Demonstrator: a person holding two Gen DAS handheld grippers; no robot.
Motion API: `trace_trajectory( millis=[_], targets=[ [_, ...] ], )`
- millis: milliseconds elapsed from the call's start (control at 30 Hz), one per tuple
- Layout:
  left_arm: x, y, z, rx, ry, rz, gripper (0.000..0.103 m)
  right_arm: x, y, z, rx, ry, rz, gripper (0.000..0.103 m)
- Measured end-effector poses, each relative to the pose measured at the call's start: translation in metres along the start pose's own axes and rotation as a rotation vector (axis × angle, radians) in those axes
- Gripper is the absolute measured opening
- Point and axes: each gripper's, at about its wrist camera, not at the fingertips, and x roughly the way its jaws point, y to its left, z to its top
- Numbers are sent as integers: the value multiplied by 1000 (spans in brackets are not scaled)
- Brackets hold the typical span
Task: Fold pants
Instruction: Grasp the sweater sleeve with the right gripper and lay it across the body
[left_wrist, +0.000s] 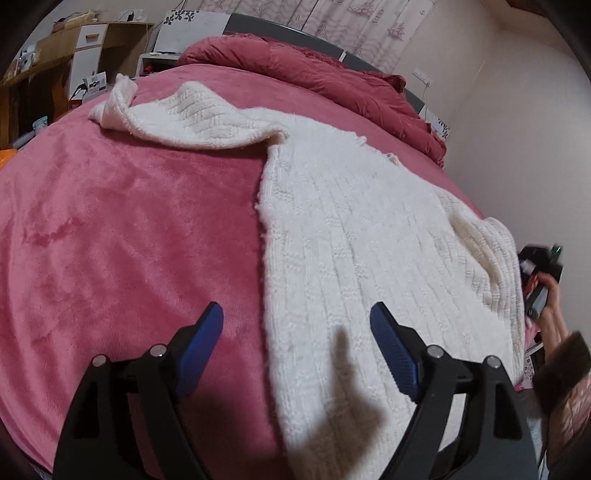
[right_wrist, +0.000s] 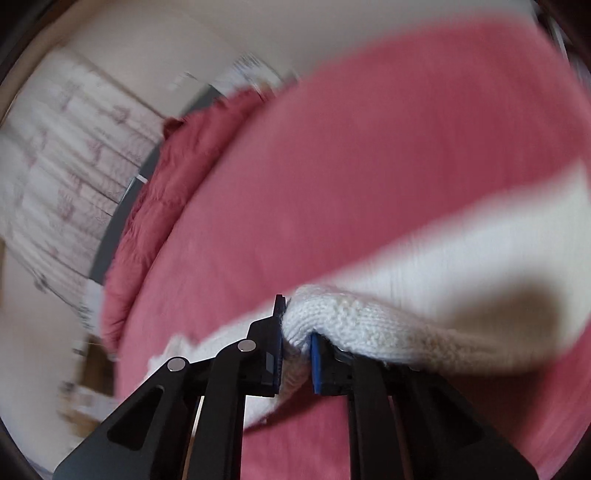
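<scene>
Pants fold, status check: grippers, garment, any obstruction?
Left hand-held gripper open, over pants. Right hand-held gripper shut on pants edge. One leg skewed across pink blanket. No obstruction seen.

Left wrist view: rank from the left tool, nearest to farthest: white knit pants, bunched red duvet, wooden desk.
1. white knit pants: directly under the open left tool, extending ahead and right.
2. bunched red duvet: at the far end of the bed, ahead.
3. wooden desk: beyond the bed's far left corner, upper left.
</scene>
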Motion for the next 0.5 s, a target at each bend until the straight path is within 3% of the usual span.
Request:
trace_trajectory(
  millis=[133, 200, 233, 300, 333, 400, 433, 500],
  targets=[
    [3, -2, -1, 20, -3, -1, 89, -2, -1, 31, -116, -168, -71, 10],
    [5, -4, 0, 33, -7, 1, 91, 5, -6, 38, -135, -180, -91, 10],
    [6, -5, 0, 37, -10, 3, 91, 13, -12, 39, -131, -142, -88, 10],
    [8, -6, 2, 33, -14, 1, 92, 39, -26, 43, -30, 42, -18, 10],
    [8, -6, 3, 29, -13, -2, 92, 47, -38, 37, 33, 145, 37, 18],
    [6, -8, 6, 27, -25, -19, 92, 48, -47, 32, 73, 226, 25, 58],
    [5, -8, 7, 28, -32, -22, 92, 40, -55, 30, 122, 221, 23, 83],
    [2, -8, 11, 25, -53, -30, 92, 27, -76, 33, 253, 215, 54, 84]
  ],
)
